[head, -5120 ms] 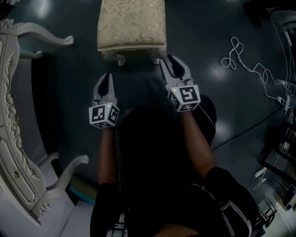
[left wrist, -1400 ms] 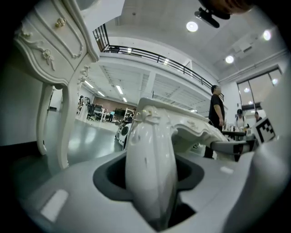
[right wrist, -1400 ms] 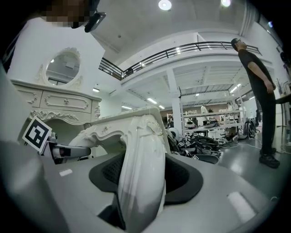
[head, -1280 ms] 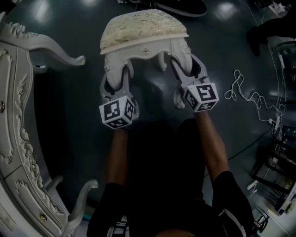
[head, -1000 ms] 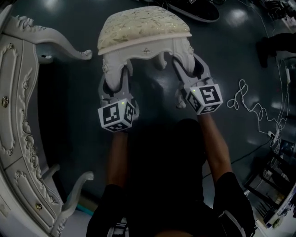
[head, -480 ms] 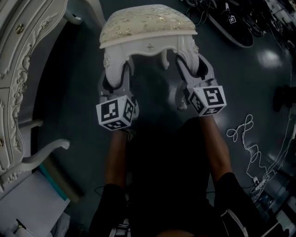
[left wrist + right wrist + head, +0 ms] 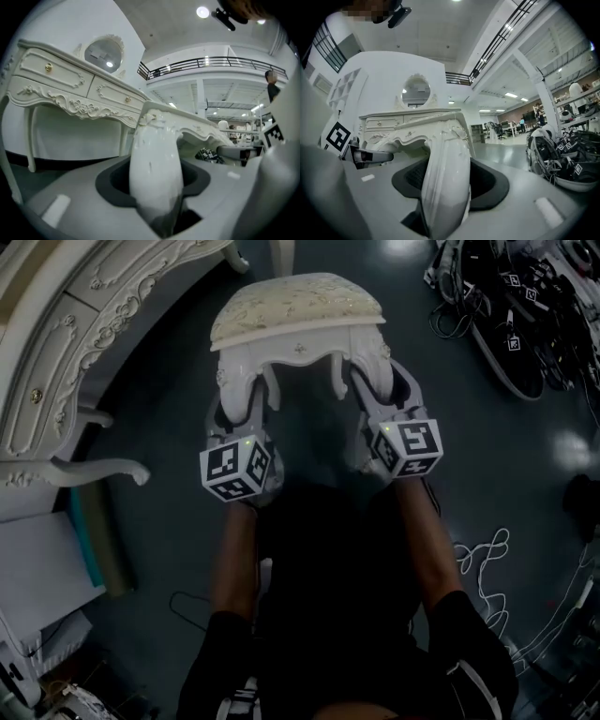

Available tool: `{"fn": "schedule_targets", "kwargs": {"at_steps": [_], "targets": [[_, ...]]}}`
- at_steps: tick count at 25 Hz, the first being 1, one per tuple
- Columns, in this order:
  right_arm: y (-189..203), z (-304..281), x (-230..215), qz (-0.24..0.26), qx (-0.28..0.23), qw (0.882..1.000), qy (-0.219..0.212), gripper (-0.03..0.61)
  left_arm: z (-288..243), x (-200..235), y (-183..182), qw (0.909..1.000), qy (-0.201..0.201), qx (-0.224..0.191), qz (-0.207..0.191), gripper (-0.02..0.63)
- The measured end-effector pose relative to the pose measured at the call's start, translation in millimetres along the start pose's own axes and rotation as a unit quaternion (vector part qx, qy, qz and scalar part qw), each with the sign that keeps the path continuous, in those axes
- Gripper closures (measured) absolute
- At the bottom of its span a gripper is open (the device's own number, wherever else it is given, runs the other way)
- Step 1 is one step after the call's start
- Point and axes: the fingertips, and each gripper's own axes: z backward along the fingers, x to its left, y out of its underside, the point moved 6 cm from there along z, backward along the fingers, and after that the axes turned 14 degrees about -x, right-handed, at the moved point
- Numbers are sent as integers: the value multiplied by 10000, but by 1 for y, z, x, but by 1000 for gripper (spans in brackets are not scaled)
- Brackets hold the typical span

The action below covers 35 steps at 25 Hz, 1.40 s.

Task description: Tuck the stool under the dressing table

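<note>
The cream upholstered stool (image 7: 298,307) is held up off the dark floor by its two near legs. My left gripper (image 7: 236,401) is shut on the stool's left leg (image 7: 156,173), and my right gripper (image 7: 380,395) is shut on the right leg (image 7: 445,187). The white carved dressing table (image 7: 84,324) runs across the upper left, and the stool's far edge sits close to its front. In the gripper views the dressing table (image 7: 70,93) (image 7: 405,119) stands ahead beyond the stool, with its oval mirror (image 7: 416,91) above.
A curved leg of the dressing table (image 7: 89,472) juts out at the left, with a white box (image 7: 37,568) and a teal strip (image 7: 89,540) below it. Black gear and cables (image 7: 516,315) lie at the upper right. White cords (image 7: 487,563) trail at the lower right.
Five seconds ago the stool stood on the floor with both grippers free. Now both are shut on its legs, and the stool has swung round toward the dressing table over the last second.
</note>
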Motion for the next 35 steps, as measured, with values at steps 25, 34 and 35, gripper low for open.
{"fn": "schedule_targets", "kwargs": {"at_steps": [25,34,35], "targets": [[36,-112,159,-311,-178,9823,-1837,339,88,153,-29,9812,-1827,-532,-327,394],[69,-153,209,-272,-158,9751,-2195,338,99,212,-13,9723,-2222,-641,-332,394],[71,-155,211,-265,-157,9747,-2212,339,99,215,-11,9719,-2239,-652,-324,394]]}}
